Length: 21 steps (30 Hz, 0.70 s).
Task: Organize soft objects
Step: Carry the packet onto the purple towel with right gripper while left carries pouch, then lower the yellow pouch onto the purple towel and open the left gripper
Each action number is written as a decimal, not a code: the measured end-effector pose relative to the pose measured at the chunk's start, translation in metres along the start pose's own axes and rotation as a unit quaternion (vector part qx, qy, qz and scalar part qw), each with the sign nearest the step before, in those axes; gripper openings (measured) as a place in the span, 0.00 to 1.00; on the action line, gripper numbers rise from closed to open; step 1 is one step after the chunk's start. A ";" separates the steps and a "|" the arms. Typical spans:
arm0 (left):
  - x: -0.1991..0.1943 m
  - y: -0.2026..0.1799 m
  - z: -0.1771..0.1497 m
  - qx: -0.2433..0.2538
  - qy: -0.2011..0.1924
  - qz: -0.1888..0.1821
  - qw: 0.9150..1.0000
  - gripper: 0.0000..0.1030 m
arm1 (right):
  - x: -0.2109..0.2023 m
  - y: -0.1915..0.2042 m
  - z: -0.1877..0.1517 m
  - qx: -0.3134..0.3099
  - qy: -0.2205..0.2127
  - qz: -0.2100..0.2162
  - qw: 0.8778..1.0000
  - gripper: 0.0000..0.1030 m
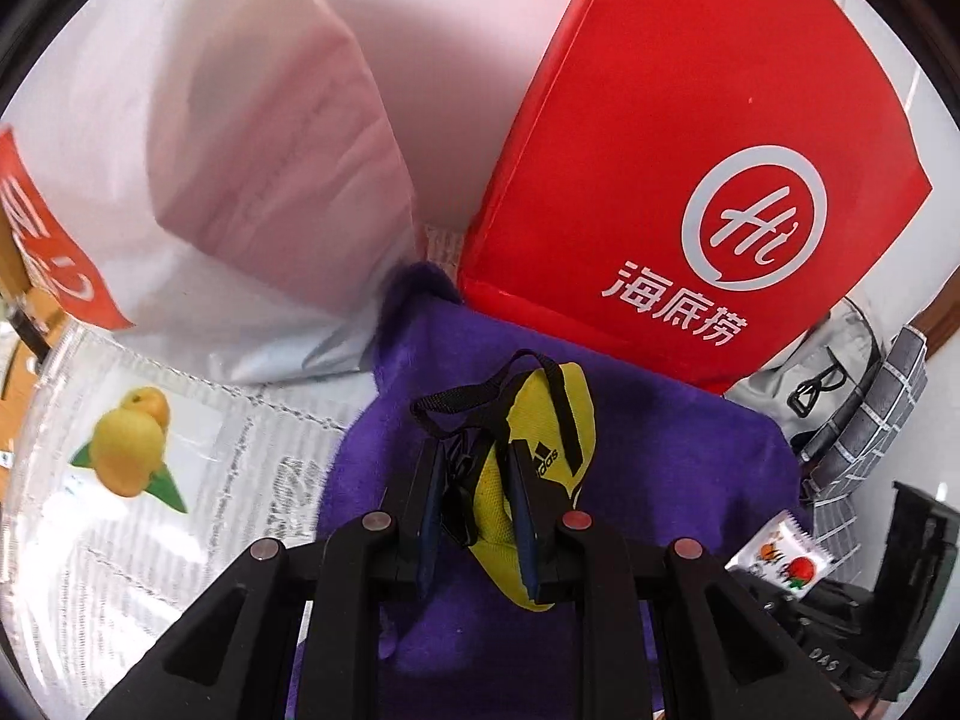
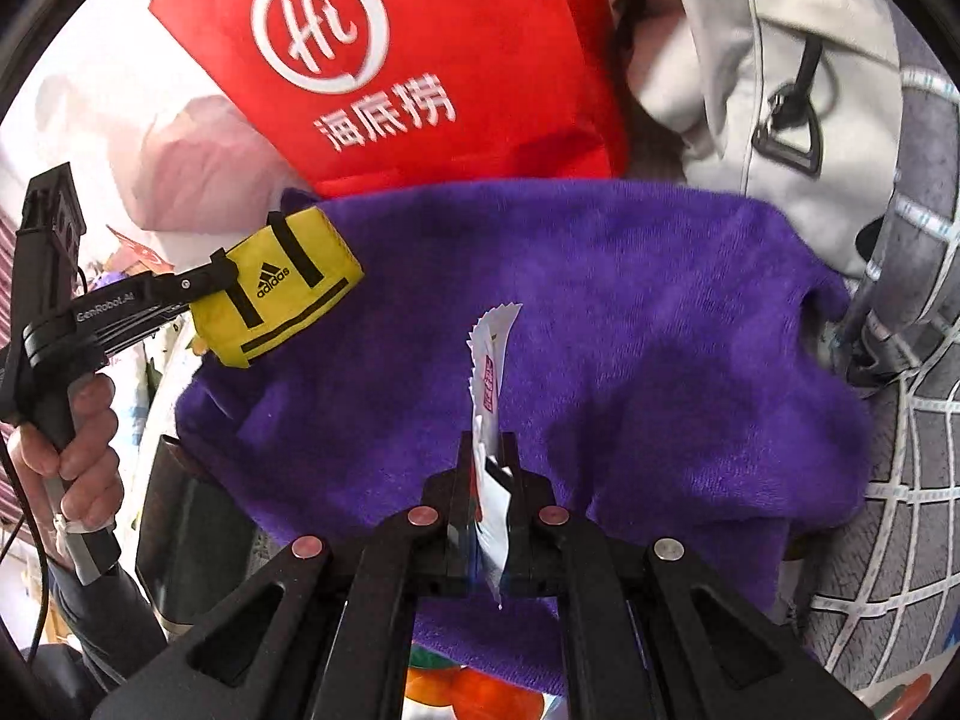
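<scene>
We hold two things above the purple towel [image 2: 600, 324]. The left tool [image 1: 477, 480] is clenched on the yellow pouch [image 1: 540, 456], whose long axis runs forward between the fingers. The right tool [image 2: 489, 468] grips a white sachet [image 2: 489, 396] standing on edge. The red bag [image 1: 690, 150] stands just behind; its open mouth is nearer the left tool, we judge.

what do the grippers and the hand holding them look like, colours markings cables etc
Both grippers are matte black, with angular linkage arms and round reddish or silver pivot pins. The left gripper has dark blue finger pads; its side reads GenRobot.AI in white, a thin black cable trails from it. The bare left hand wears a dark sleeve. The right gripper looks alike.
</scene>
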State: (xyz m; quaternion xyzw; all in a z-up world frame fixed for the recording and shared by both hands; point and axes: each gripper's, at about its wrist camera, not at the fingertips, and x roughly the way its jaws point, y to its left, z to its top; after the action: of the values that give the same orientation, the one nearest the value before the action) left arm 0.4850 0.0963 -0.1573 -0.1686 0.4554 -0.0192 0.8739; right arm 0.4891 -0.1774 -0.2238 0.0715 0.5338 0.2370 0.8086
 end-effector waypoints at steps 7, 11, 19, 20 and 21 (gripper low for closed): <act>0.015 -0.006 -0.003 0.001 0.024 -0.011 1.000 0.20 | 0.011 -0.003 -0.001 0.003 0.018 -0.010 1.000 0.08; 0.022 -0.011 -0.006 0.006 0.033 -0.001 0.999 0.20 | 0.005 0.002 -0.002 -0.013 0.007 -0.031 0.999 0.12; 0.022 -0.015 -0.004 0.020 0.046 0.021 0.998 0.43 | -0.009 0.010 -0.001 -0.051 -0.026 -0.120 0.991 0.61; 0.020 -0.016 -0.004 0.022 0.042 0.028 0.998 0.48 | -0.010 0.011 0.000 -0.053 -0.030 -0.128 0.990 0.63; 0.017 -0.018 -0.003 0.024 0.035 0.032 0.999 0.57 | -0.012 0.012 0.001 -0.057 -0.035 -0.142 0.988 0.63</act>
State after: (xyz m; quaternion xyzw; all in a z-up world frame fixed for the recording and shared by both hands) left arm 0.4948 0.0755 -0.1670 -0.1320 0.4907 -0.0081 0.8612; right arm 0.4818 -0.1722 -0.2088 -0.0425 0.4954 0.1470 0.8551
